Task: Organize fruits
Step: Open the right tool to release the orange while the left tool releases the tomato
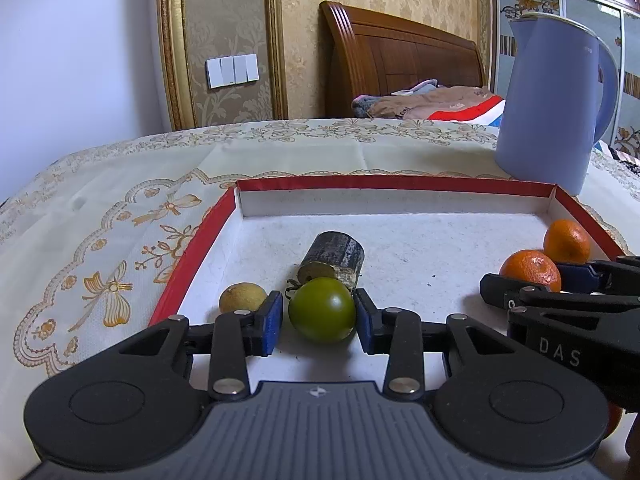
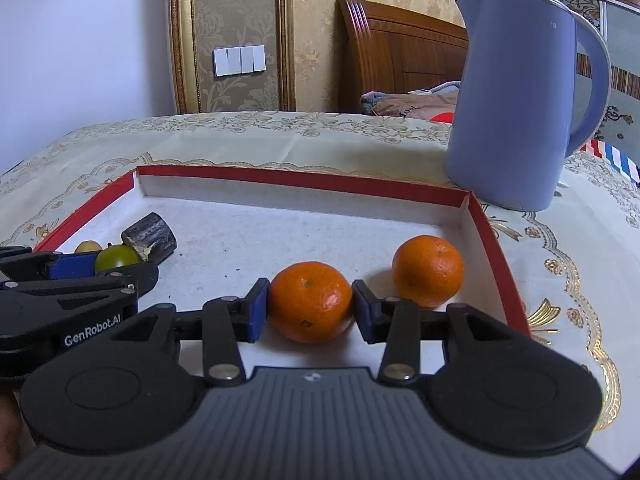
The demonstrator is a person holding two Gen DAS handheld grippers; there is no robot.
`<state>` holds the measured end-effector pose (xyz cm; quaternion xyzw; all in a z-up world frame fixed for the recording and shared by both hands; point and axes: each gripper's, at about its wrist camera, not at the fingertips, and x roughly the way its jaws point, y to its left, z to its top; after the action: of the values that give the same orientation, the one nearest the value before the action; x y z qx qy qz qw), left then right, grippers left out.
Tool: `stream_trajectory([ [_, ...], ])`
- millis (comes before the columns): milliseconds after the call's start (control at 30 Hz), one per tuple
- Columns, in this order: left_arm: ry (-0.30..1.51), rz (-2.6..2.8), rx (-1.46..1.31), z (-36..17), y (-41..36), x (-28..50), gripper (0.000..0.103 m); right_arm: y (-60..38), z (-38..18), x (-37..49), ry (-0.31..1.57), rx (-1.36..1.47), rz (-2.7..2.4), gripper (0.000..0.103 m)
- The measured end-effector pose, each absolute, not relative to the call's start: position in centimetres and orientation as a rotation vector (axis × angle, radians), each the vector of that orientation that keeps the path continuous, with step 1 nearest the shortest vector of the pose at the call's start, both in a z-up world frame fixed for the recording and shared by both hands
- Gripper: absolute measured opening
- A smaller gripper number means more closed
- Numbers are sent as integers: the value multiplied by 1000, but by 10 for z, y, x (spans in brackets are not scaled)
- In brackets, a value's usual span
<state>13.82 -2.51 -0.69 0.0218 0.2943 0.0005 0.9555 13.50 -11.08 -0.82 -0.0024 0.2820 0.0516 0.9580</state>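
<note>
Left wrist view is showing the left hand-held gripper (image 1: 316, 316) standing slightly parted around a green fruit (image 1: 322, 309), a gap visible at the left pad, the right pad close against it. That fruit is lying inside the red-rimmed tray (image 1: 192, 256), with a small yellowish fruit (image 1: 242, 297) left of it and a dark cylinder (image 1: 334, 256) behind it. Right wrist view is showing the right hand-held gripper (image 2: 310, 312) clasping a tangerine (image 2: 310, 306) inside the tray, another tangerine (image 2: 428, 270) sitting near the tray's right wall. A blue kettle (image 2: 516, 104) is standing on the tabletop (image 2: 260, 140) beyond the tray.
</note>
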Motion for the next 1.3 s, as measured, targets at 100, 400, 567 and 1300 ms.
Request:
stream_trajectory([
  [100,597,12,37,-7,-24,138,43,-110,-8,135,571,-6,95,45],
  [400,597,11,29,-7,-22,138,48,-113,-3,124,500,-9,53,83],
  [567,597,13,28,-7,-21,137,53,-112,0,116,465,-12,51,89],
  [1300,594,-36,41,-6,-22,126,67,-146,9,83,396,145,17,102],
])
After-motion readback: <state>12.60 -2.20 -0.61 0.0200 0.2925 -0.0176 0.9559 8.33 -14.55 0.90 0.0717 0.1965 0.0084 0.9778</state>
